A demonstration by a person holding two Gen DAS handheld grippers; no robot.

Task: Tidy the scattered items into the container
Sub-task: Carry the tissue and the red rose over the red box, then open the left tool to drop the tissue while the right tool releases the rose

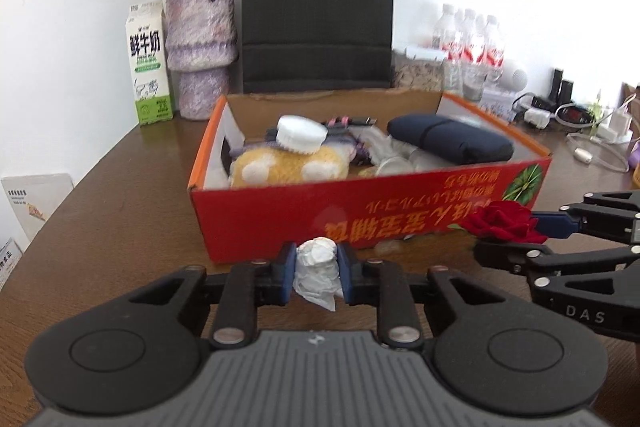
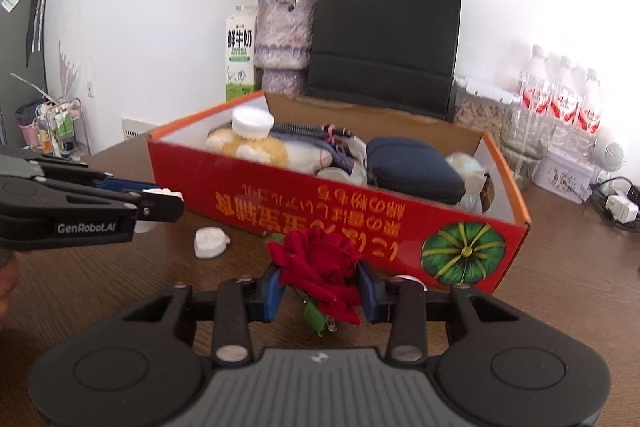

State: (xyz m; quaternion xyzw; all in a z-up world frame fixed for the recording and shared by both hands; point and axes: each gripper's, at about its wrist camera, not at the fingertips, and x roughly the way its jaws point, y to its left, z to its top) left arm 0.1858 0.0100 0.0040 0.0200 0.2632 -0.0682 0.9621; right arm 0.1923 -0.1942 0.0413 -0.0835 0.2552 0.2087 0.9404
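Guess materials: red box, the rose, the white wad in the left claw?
Red box: printed cardboard, slightly glossy outside; raw brown board shows on the back wall.
Rose: looks like fabric, velvety matte petals, likely artificial; held in the right claw.
White wad: crumpled tissue or thin plastic wrap, creased and soft; can't tell which. Pinched in the left claw.

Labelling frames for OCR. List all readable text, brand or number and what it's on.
"鲜牛奶": milk carton; its smaller print is too small to read.
"GenRobot.AI": side of the left claw.
"DAS": body of the right claw; the word may be cut off.
Red box: large yellow characters, upside down and blurred, unreadable.
Water bottles: red labels, too small.
Leaflet at the table's edge: blurred.
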